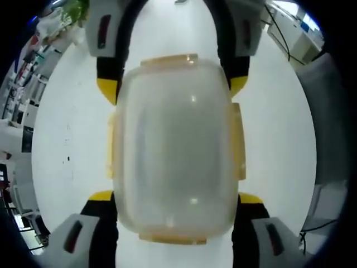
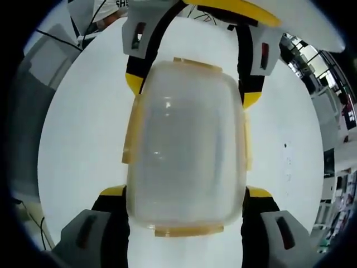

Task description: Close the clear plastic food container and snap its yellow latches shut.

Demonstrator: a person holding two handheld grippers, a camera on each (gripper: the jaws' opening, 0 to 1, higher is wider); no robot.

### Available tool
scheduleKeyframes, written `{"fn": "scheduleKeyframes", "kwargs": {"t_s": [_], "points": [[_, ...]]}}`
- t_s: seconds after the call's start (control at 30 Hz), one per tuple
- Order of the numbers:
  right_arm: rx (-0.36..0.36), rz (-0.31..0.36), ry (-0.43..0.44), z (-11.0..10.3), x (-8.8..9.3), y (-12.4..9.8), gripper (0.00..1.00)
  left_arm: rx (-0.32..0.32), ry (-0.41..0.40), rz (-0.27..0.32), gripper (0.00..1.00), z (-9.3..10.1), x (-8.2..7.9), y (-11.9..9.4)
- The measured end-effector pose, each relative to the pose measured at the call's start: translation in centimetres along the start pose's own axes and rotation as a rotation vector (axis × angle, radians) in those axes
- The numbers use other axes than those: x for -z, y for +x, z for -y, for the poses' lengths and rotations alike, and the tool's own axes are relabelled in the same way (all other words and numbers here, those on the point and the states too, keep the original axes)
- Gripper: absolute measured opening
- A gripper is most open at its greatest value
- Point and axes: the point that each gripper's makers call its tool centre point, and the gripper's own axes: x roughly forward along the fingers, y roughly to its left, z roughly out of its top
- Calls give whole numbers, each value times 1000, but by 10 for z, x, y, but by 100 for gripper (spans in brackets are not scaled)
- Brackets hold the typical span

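On the white table (image 1: 67, 139), my left gripper (image 1: 175, 209) and right gripper (image 2: 186, 204), both spread wide, clasp the clear container (image 1: 175, 151) with yellow latches (image 1: 239, 139) from opposite ends.

White tabletop (image 1: 67, 139) spreading wide and bare, small dark specks on it (image 2: 287, 162), cluttered shelving (image 1: 25, 84) beyond one edge, black cables (image 2: 83, 33) trailing at another, bright window light (image 1: 290, 8) over pale desks far off
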Motion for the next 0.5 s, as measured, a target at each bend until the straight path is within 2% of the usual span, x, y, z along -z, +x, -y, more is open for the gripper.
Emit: {"fn": "scheduleKeyframes", "kwargs": {"t_s": [0.23, 0.4, 0.43, 0.5], "points": [[-18, 11, 13, -1, -1, -4, 81, -7, 13, 11, 83, 0, 0, -1], [15, 77, 10, 0, -3, -6, 81, -13, -32, 56, 83, -2, 1, -4], [42, 100, 1, 4, -3, -6, 81, -21, -46, 69, 83, -3, 2, -5], [43, 133, 9, 3, -1, -8, 80, -39, -61, 95, 86, -6, 3, -6]]}}
